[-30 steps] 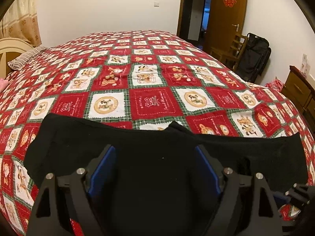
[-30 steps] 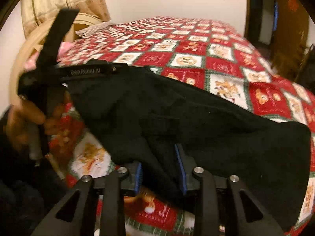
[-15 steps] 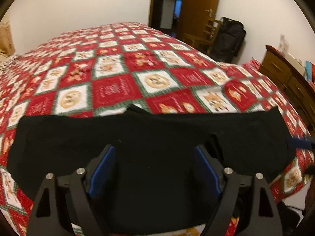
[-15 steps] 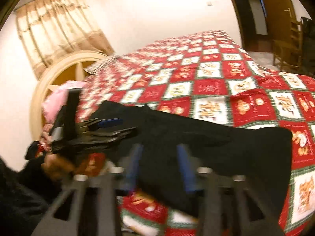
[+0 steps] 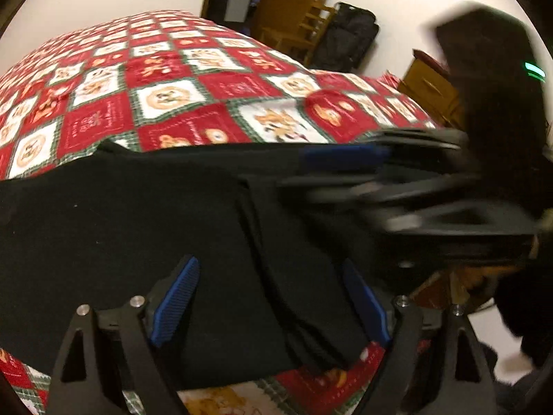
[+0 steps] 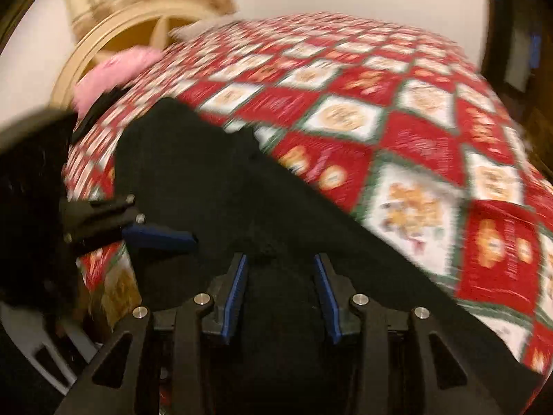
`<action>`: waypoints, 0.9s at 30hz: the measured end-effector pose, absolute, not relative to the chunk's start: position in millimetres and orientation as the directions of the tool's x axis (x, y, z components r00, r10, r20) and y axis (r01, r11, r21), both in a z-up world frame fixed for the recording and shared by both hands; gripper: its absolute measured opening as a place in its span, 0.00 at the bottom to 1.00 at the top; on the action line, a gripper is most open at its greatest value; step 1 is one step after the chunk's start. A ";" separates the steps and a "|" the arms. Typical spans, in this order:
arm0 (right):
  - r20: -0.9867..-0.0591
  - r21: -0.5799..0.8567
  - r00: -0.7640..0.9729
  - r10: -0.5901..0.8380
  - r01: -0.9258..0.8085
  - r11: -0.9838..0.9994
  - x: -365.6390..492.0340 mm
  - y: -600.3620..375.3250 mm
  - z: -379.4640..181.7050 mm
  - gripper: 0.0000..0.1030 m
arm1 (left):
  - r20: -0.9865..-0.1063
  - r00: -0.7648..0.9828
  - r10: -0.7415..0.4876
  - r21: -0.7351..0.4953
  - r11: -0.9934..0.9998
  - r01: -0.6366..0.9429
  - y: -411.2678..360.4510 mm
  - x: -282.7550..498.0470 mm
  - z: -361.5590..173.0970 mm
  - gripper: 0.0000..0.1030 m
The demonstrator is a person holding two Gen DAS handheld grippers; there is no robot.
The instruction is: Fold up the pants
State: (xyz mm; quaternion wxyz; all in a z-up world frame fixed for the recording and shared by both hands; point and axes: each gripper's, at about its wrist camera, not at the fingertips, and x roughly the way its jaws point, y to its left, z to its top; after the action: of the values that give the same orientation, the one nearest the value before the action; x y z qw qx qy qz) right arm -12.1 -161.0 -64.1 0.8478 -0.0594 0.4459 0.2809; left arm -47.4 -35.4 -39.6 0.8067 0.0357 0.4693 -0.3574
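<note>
Between the left gripper's (image 5: 273,302) wide-apart jaws lie black pants (image 5: 138,228), unpinched — a long band near the bed's (image 5: 221,86) front edge. The right gripper's (image 6: 281,297) jaws are opening over the same cloth, pads clear of it. Judged: one fold is laid; next, each must seize an end and fold again. Beyond, the red checked quilt, a wooden door (image 5: 293,3), dark bag (image 5: 345,45) — and dresser (image 5: 432,86).

support: bed (image 5: 214,79), red-and-white patchwork bedspread | on it: black pants (image 5: 121,228) spread along near edge | pink item (image 6: 114,72) at headboard end
</note>
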 end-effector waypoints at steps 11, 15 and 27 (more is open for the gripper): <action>-0.655 0.148 0.608 0.448 -0.478 0.866 -38.5 -186.6 -28.3 0.07 | -0.777 0.310 -0.547 -0.282 0.744 0.606 -27.2 -48.3 -37.7 0.86; -0.632 0.161 0.647 0.427 -0.429 0.889 -27.2 -189.3 -30.0 0.07 | -0.786 0.373 -0.493 -0.226 0.791 0.569 -25.6 -37.4 -35.7 0.86; -0.505 0.299 0.760 0.409 -0.291 0.909 -45.1 -235.6 1.2 0.19 | -0.747 0.485 -0.454 -0.154 0.829 0.538 -11.0 -19.8 -6.6 0.86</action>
State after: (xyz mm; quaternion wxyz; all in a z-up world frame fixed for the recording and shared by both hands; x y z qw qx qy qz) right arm -45.1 -235.6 1.2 0.9325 0.1015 0.2915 0.1878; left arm -19.8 -11.0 -6.6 0.8603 0.0506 0.4174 -0.2883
